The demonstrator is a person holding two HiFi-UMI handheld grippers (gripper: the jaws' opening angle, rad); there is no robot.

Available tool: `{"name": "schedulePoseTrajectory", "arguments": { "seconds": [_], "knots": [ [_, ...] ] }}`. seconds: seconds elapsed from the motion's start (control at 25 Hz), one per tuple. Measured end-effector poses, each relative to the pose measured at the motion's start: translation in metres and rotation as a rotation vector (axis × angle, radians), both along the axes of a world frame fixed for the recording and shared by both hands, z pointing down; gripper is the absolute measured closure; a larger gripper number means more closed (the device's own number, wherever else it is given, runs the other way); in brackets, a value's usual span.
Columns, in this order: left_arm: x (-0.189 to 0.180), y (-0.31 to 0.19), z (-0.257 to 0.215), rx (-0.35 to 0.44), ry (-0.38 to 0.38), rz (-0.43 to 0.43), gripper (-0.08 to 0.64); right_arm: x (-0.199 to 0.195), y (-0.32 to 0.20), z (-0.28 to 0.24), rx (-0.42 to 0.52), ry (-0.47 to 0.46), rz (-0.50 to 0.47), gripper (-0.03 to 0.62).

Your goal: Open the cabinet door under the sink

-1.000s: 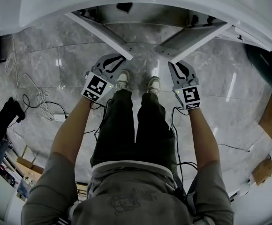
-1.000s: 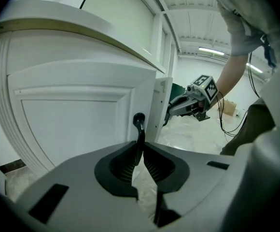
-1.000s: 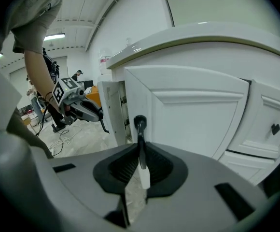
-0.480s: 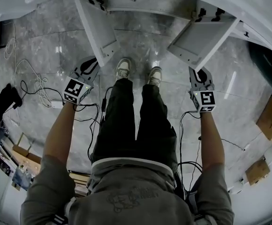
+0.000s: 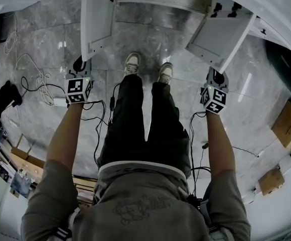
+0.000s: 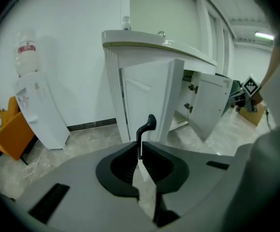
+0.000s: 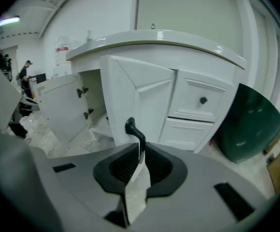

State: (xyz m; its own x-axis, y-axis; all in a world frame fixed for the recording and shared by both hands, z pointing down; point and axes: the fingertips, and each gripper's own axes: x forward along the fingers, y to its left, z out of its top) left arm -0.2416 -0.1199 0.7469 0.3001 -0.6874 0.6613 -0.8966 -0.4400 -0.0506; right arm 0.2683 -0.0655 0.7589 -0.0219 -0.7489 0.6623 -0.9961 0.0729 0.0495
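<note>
While both cabinet doors (image 5: 98, 19) stand open under the sink (image 7: 154, 37), the left door's handle (image 6: 147, 124) is pinched by the left tongs (image 6: 139, 146), which have just been closing. The right door's handle (image 7: 133, 129) is pinched by the right tongs (image 7: 141, 148).

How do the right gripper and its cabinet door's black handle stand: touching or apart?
Touching. In the right gripper view, the right gripper pinches the stem of the black handle on the open cabinet door.

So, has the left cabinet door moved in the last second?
Yes. The left door has swung further open, its free edge moving left, away from the right door; it now stands roughly square to the cabinet front.
</note>
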Motion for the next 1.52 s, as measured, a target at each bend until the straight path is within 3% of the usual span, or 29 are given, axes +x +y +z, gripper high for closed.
{"name": "schedulePoseTrajectory", "arguments": {
  "seconds": [0.24,0.44,0.56,0.64,0.8,0.96,1.24,1.52],
  "knots": [
    [-0.009,0.004,0.000,-0.021,-0.040,-0.121,0.523,0.032,0.033,0.004,-0.095,0.028,0.283,0.539],
    [-0.005,0.021,-0.004,-0.056,-0.045,-0.186,0.523,0.024,0.054,0.006,-0.162,0.022,0.341,0.537],
    [0.005,0.022,-0.011,-0.063,-0.010,-0.227,0.523,0.014,0.053,0.004,-0.173,0.027,0.320,0.537],
    [0.022,0.022,-0.016,-0.062,0.006,-0.210,0.523,0.003,0.049,0.000,-0.166,0.023,0.294,0.537],
    [0.059,0.029,-0.019,-0.090,0.024,-0.109,0.523,-0.017,0.033,-0.022,-0.083,0.029,0.236,0.537],
    [0.088,0.033,-0.027,-0.100,0.043,-0.015,0.523,-0.045,0.018,-0.040,-0.056,0.010,0.161,0.537],
    [0.122,0.011,-0.066,-0.064,0.100,0.014,0.523,-0.073,-0.013,-0.085,0.001,-0.006,0.097,0.538],
    [0.148,-0.034,-0.135,0.045,0.148,0.068,0.523,-0.094,-0.051,-0.155,0.093,-0.060,0.037,0.548]
  ]
}}
